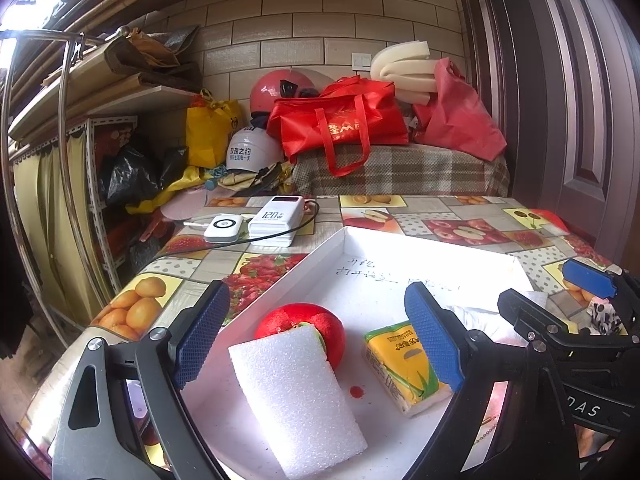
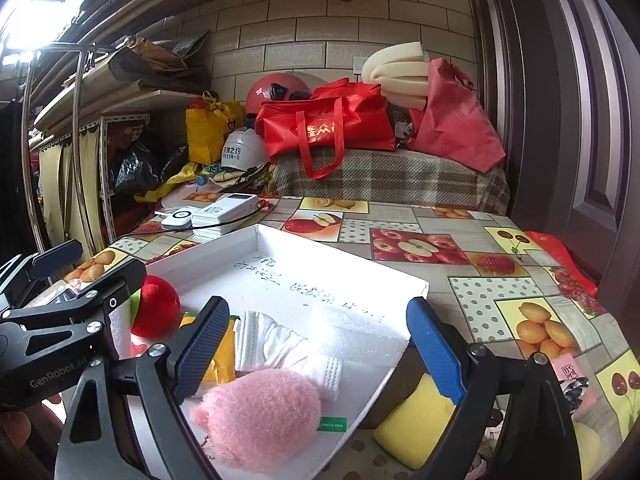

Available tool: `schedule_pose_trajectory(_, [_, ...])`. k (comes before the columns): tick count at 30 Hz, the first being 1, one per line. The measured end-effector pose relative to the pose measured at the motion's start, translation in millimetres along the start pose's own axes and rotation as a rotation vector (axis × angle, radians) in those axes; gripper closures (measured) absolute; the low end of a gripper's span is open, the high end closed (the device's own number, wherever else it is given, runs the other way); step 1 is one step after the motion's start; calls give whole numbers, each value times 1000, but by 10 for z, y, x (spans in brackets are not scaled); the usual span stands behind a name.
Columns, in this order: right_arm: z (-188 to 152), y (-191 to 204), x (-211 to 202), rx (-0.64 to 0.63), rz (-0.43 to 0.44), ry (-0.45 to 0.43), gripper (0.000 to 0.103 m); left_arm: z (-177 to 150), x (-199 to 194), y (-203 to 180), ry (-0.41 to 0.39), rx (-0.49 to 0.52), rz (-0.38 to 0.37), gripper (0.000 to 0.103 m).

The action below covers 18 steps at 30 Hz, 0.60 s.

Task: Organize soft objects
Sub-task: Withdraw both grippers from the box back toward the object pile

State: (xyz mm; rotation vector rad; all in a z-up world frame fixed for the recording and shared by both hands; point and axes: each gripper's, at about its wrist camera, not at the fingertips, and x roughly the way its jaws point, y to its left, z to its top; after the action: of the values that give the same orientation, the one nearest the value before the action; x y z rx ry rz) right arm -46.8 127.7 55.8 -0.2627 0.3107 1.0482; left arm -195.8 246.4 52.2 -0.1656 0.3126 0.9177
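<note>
Soft objects lie in the white tray (image 1: pixel 460 258) on the desk (image 2: pixel 496 292): a foam block (image 1: pixel 298 400) low in the left wrist frame between the spread, empty jaws of the left gripper (image 1: pixel 320 344), and a pink plush (image 2: pixel 258 414) at bottom centre of the right wrist frame between the wide-open jaws of the right gripper (image 2: pixel 320 350). Both grippers tilt slightly downward over the tray.

Foam block (image 1: pixel 298 400) before plush fruit (image 1: pixel 316 326), in tray (image 1: pixel 280 284)
</note>
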Motion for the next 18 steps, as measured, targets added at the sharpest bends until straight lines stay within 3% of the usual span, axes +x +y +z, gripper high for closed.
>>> schedule_pose_trajectory(3, [-9, -27, -3, 12, -9, 6, 13, -5, -28, 9, -10, -10, 17, 13])
schedule_pose_trajectory(9, [-49, -10, -207, -5, 13, -70, 13, -27, -105, 27, -27, -29, 51, 13])
schedule_pose_trajectory(14, [-131, 5, -359, -44, 98, -23, 13, -61, -205, -10, -43, -30, 77, 13])
schedule_pose_trajectory(18, [-265, -178, -700, -61, 147, -51, 13, -111, -346, -174, -50, -11, 36, 13])
